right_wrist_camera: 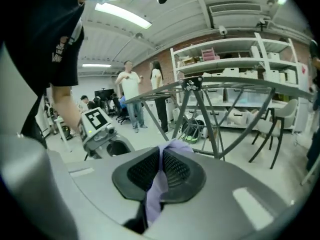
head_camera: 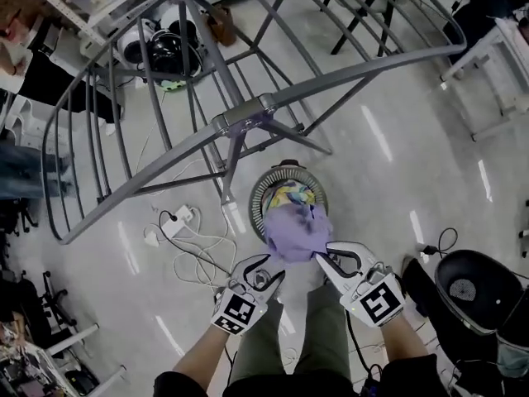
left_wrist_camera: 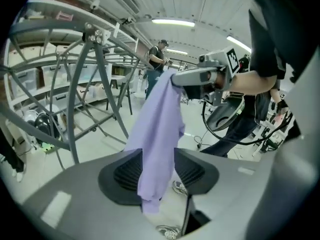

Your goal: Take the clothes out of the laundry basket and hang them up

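Note:
A lilac garment (head_camera: 296, 231) hangs bunched above the round wire laundry basket (head_camera: 263, 190), which holds more coloured clothes. My right gripper (head_camera: 319, 257) is shut on the garment's top edge; in the right gripper view a strip of lilac cloth (right_wrist_camera: 159, 184) is pinched between the pads of the right gripper (right_wrist_camera: 160, 171). My left gripper (head_camera: 274, 268) is just left of the cloth, jaws apart. In the left gripper view the garment (left_wrist_camera: 157, 134) drapes down from the right gripper (left_wrist_camera: 176, 79) through the gap of the left gripper (left_wrist_camera: 157, 176), and the pads do not press on it.
A grey metal drying rack (head_camera: 248, 122) spreads wide behind the basket. White cables and a power strip (head_camera: 178, 219) lie on the floor to the left. A black chair (head_camera: 475, 292) stands at the right. People and shelves (right_wrist_camera: 235, 69) are in the background.

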The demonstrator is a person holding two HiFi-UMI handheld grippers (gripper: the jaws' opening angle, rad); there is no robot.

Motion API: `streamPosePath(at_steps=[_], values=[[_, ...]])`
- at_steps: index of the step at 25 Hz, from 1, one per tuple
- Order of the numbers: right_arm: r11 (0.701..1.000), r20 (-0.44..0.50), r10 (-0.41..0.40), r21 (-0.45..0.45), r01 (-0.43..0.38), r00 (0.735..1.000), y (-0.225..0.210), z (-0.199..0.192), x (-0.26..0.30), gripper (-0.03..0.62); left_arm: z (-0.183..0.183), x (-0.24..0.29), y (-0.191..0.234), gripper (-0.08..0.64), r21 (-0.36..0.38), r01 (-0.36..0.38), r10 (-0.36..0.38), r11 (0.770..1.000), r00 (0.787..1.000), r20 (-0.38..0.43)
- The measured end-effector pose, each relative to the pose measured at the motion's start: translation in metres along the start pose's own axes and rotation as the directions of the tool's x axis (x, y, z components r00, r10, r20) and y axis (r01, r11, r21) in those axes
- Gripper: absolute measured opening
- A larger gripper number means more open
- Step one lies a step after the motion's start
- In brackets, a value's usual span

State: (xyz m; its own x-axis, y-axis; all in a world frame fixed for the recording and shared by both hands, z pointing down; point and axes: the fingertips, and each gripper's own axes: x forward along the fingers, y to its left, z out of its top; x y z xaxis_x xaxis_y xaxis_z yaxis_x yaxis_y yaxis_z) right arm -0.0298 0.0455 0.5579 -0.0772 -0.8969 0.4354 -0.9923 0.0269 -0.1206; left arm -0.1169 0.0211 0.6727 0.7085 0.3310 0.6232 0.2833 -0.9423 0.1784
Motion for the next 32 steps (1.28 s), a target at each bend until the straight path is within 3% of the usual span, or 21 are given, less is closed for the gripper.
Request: streamPosePath(at_steps=[4, 6, 9, 15, 17, 19, 21, 25, 28, 32], values=[[0.990, 0.009, 0.086, -0.112, -0.084, 0.996, 0.019, 0.034, -0.030, 0.020, 0.032, -0.016, 0.022, 0.173, 0.029, -0.062, 0.061, 0.998, 0.997, 0.038], [0.985, 0.011, 0.104, -0.141, -0.102, 0.994, 0.023, 0.051, -0.042, 0.020, 0.055, -0.020, 0.025, 0.188, 0.056, -0.061, 0.057, 0.997, 0.996, 0.069], [0.984, 0.003, 0.107, -0.142, -0.106, 0.994, 0.026, 0.069, -0.056, 0.020, 0.086, -0.019, 0.011, 0.230, 0.146, -0.005, -0.010, 0.989, 0.994, 0.104], [0.988, 0.042, 0.111, -0.107, -0.106, 0.993, 0.041, 0.097, -0.071, 0.020, 0.136, -0.004, -0.034, 0.245, 0.298, 0.103, -0.146, 0.949, 0.981, 0.126], [0.992, 0.031, 0.100, -0.085, -0.098, 0.994, 0.042, 0.099, -0.076, 0.020, 0.146, -0.004, -0.042, 0.214, 0.325, 0.111, -0.160, 0.939, 0.978, 0.130], [0.993, 0.041, 0.102, -0.066, -0.099, 0.994, 0.045, 0.103, -0.081, 0.020, 0.153, -0.010, -0.046, 0.022, 0.329, 0.112, -0.167, 0.938, 0.976, 0.143], [0.993, 0.056, 0.105, -0.058, -0.102, 0.993, 0.048, 0.108, -0.086, 0.020, 0.158, -0.017, -0.046, 0.014, 0.327, 0.104, -0.161, 0.939, 0.975, 0.151], [0.994, 0.039, 0.108, -0.024, -0.107, 0.993, 0.052, 0.109, -0.091, 0.023, 0.173, -0.036, -0.034, 0.012, 0.345, -0.001, -0.065, 0.939, 0.982, 0.179], [0.995, 0.005, 0.096, 0.002, -0.096, 0.995, 0.053, 0.105, -0.092, 0.026, 0.188, -0.055, -0.021, 0.011, 0.346, -0.102, 0.021, 0.933, 0.973, 0.228], [0.996, -0.031, 0.082, 0.042, -0.081, 0.996, 0.048, 0.096, -0.094, 0.097, 0.204, -0.079, -0.005, 0.011, 0.374, -0.223, 0.121, 0.900, 0.953, 0.277]])
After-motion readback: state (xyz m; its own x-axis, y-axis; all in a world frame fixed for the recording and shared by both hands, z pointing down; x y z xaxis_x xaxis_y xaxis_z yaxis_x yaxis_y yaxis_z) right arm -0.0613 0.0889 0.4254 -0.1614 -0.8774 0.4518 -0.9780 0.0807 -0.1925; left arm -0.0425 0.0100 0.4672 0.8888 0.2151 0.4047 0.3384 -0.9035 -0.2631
